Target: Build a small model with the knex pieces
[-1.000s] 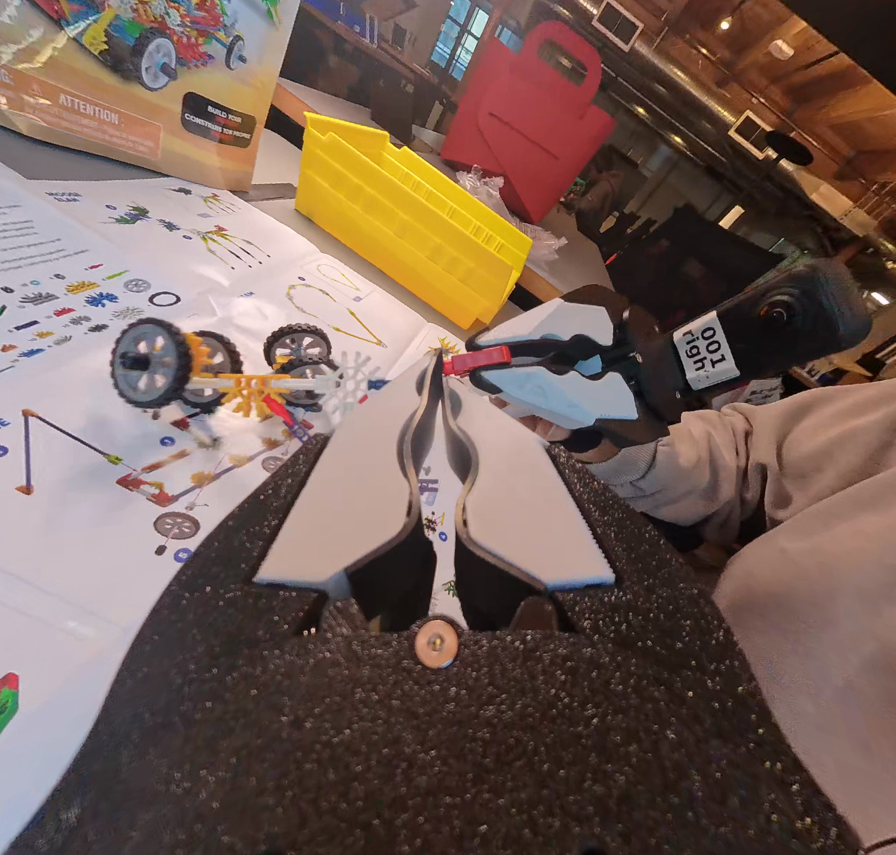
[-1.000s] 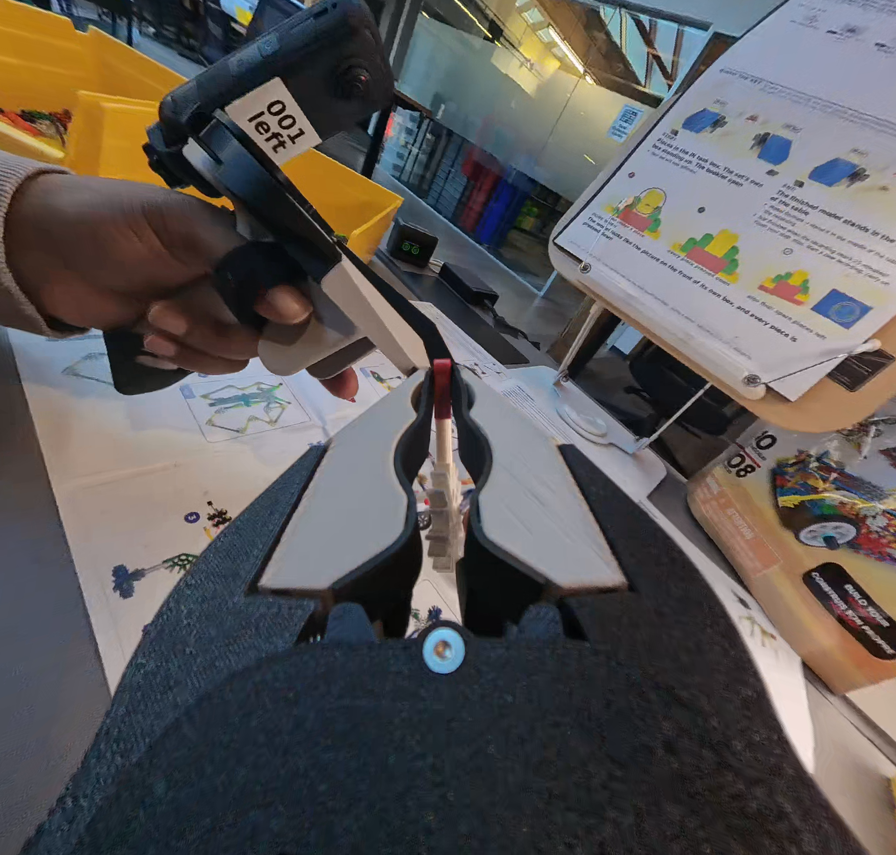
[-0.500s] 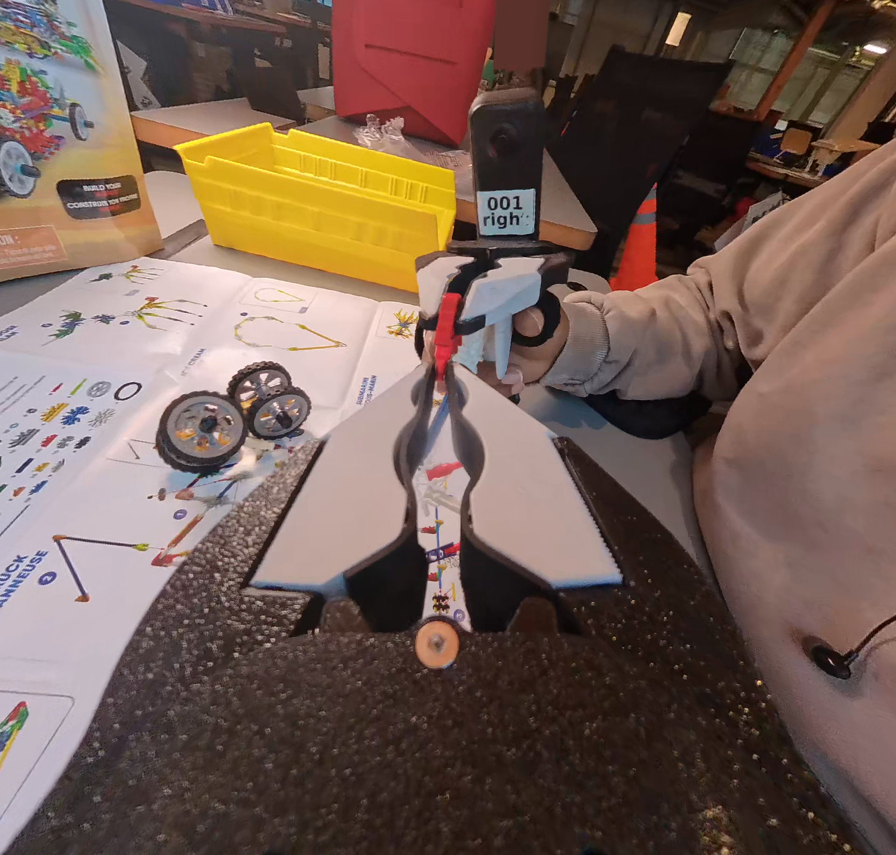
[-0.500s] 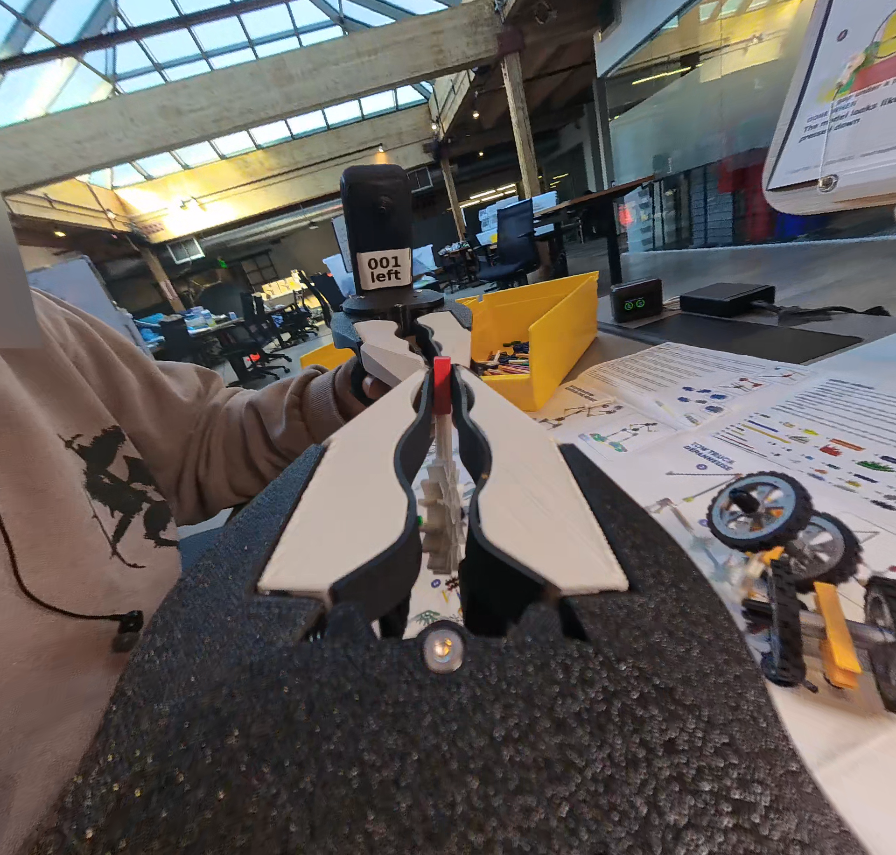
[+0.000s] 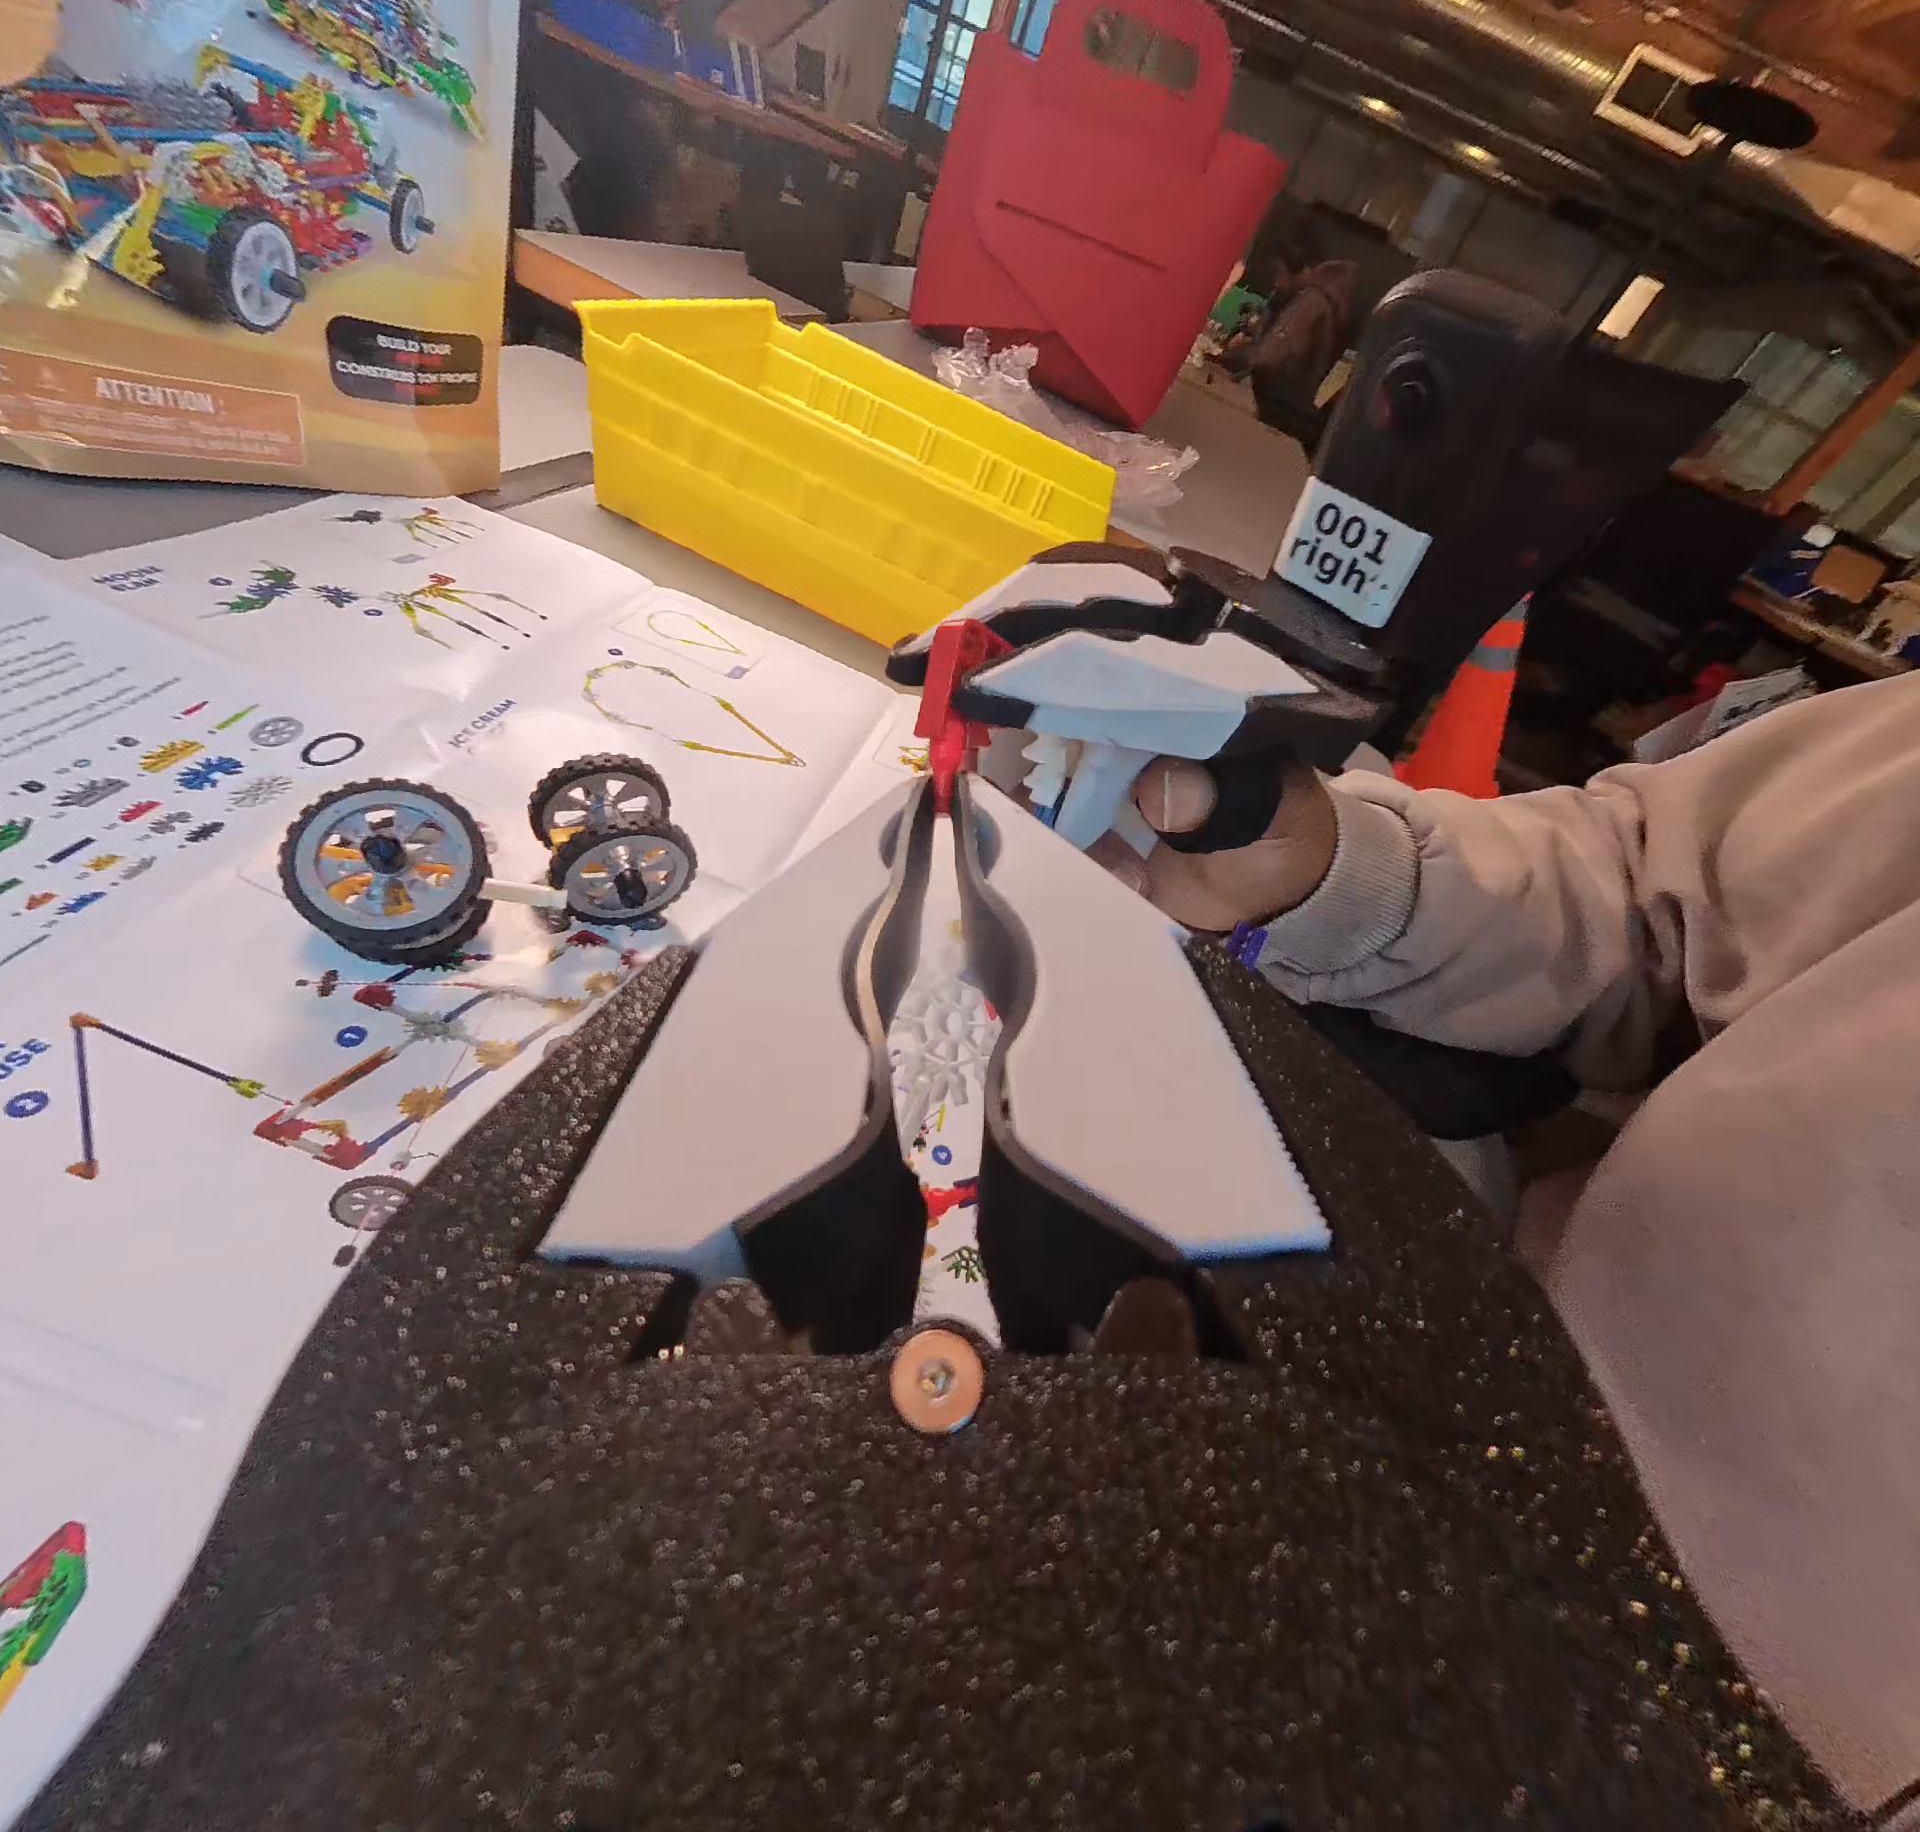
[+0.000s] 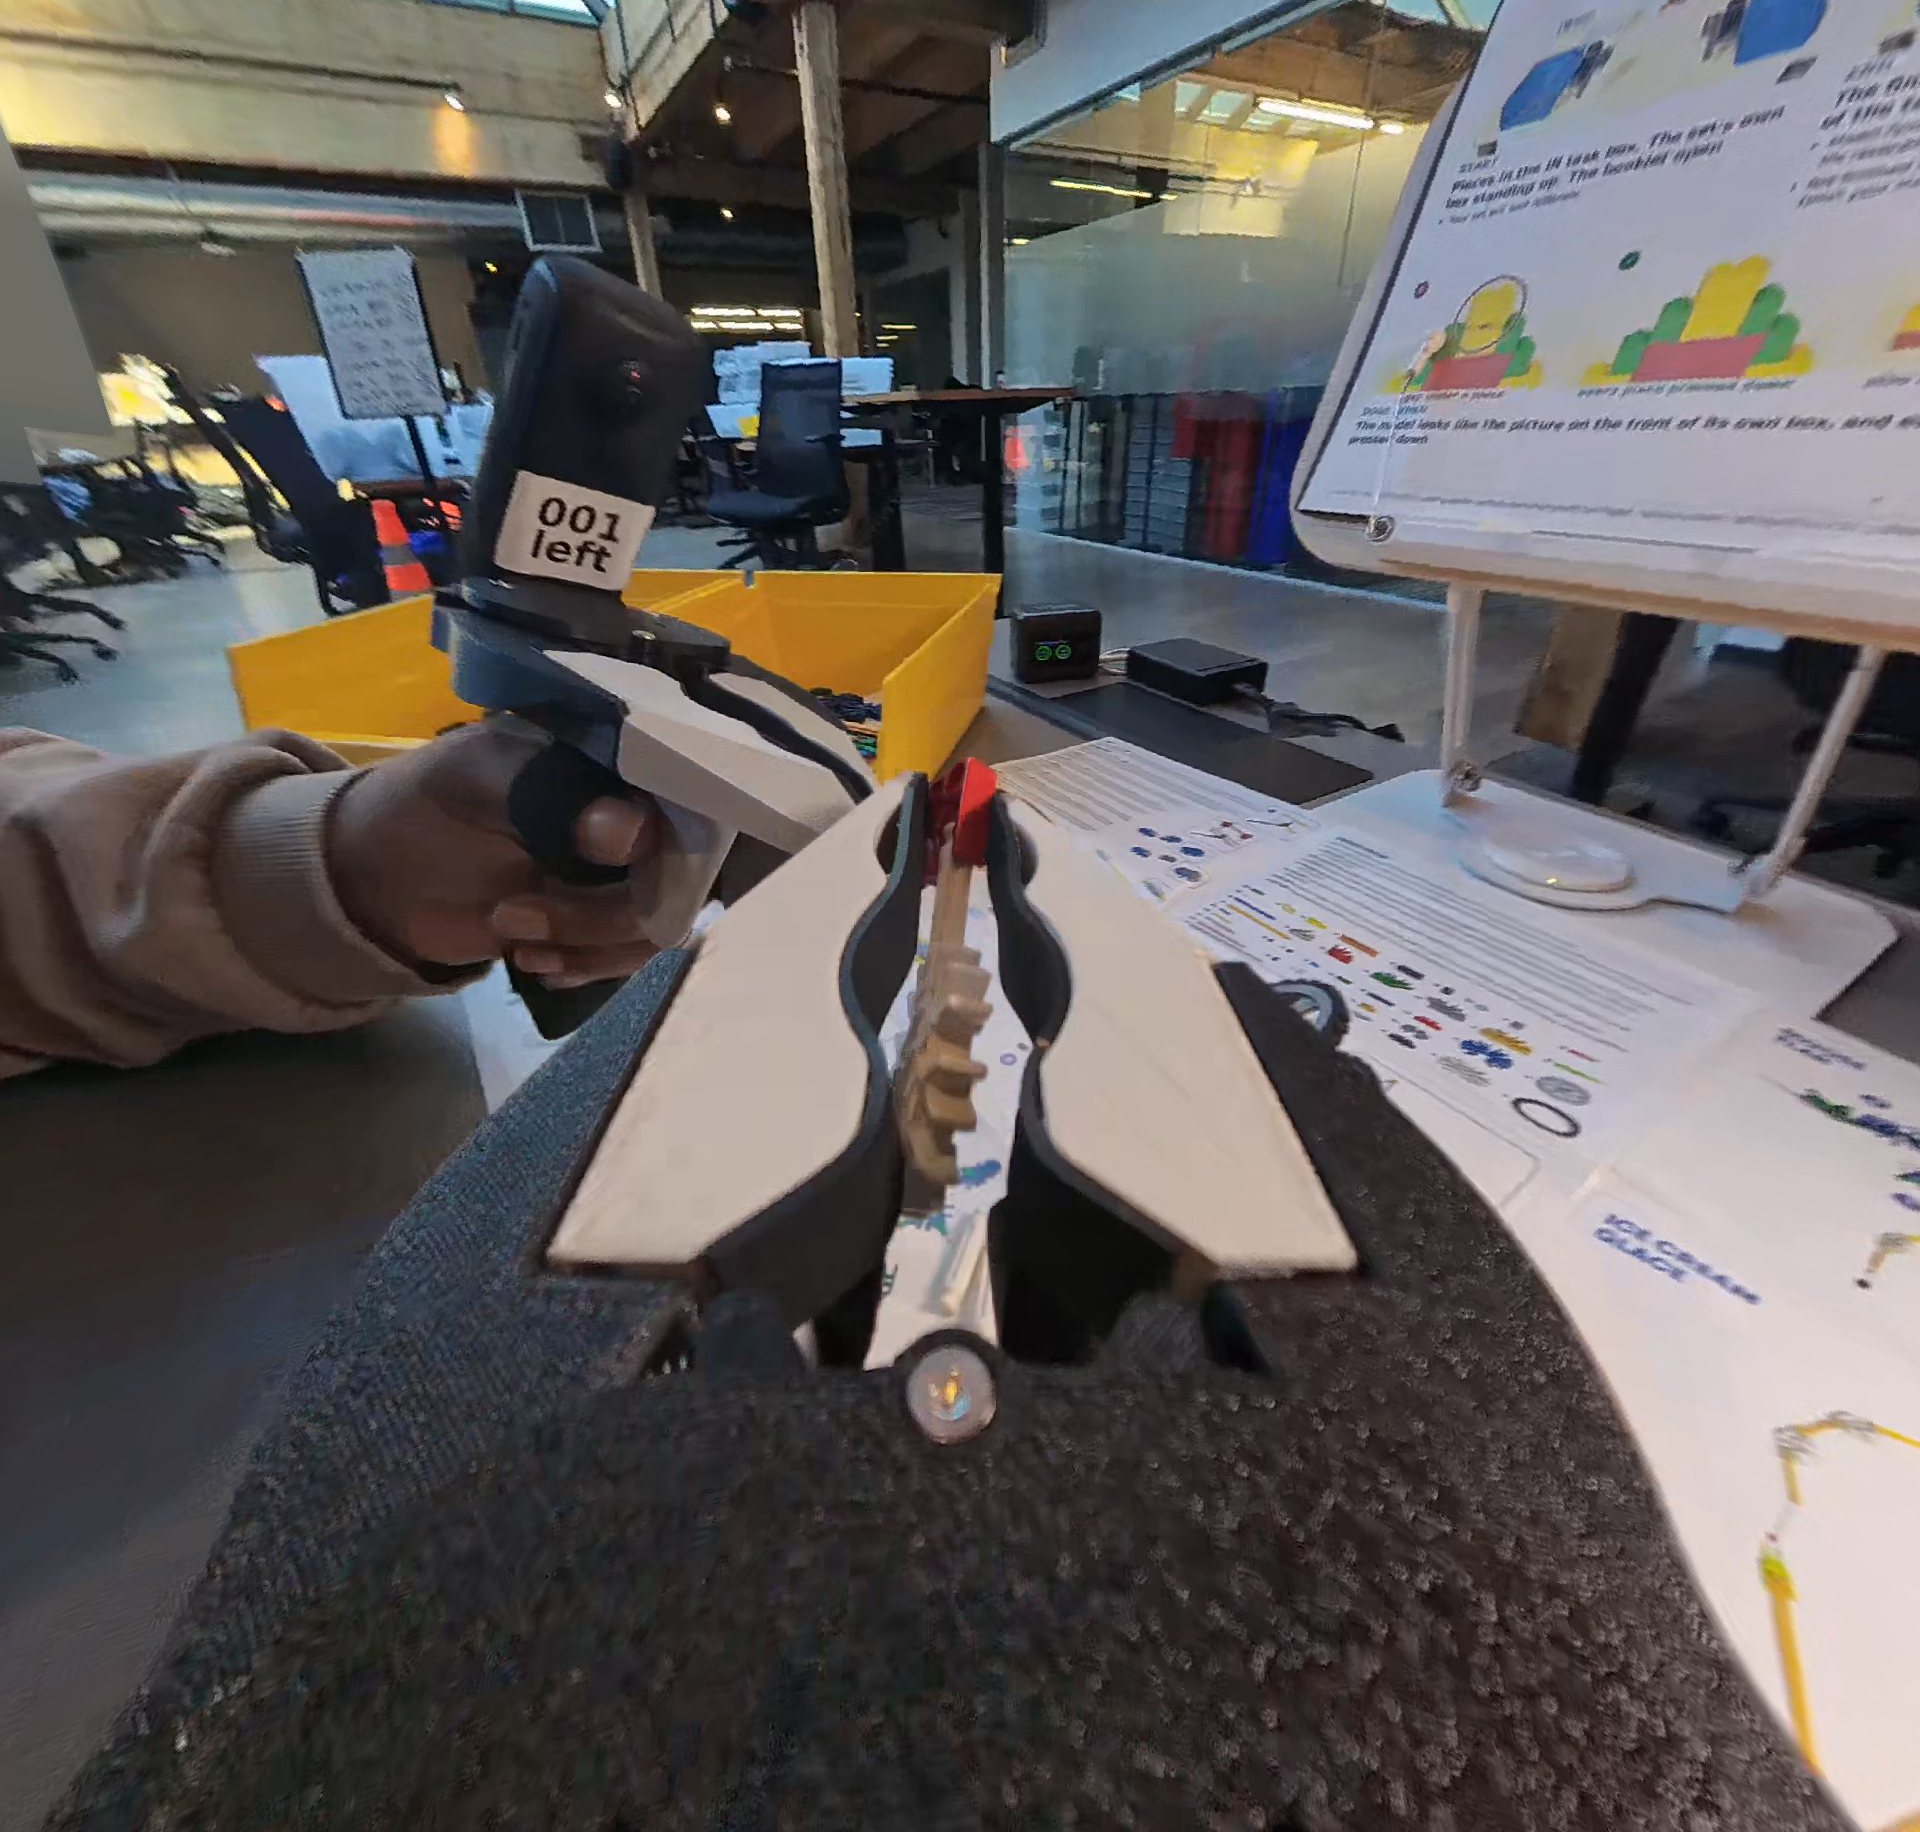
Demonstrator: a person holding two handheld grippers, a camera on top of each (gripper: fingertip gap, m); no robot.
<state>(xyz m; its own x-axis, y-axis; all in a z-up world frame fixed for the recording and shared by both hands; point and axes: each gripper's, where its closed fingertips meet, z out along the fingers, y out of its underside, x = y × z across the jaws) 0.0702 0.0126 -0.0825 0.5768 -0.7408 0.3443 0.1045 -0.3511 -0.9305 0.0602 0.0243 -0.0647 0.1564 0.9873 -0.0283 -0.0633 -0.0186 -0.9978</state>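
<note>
My right gripper is shut on a red connector at its tips. A white rod and a pale snowflake connector run back from it between the fingers. In the left wrist view the right gripper sits just beyond my left gripper, with the red connector hanging from it. My left gripper is shut, and a sliver of the red piece sits between its tips. A blurred white snowflake shape shows in its finger gap; I cannot tell if it is held. The left gripper's fingers reach the right tips.
A wheeled toy assembly lies on the white instruction sheet. Behind it are a yellow bin, a toy box and a red bag. The right wrist view shows another yellow bin, a picture board on a stand and black devices. Left and right tips are no more than a few centimetres apart.
Both grippers stay shut and tip to tip while turning together. The right gripper stood upright half a second ago and now leans to the right. The wheeled assembly lies lower on the sheet than a second ago.
</note>
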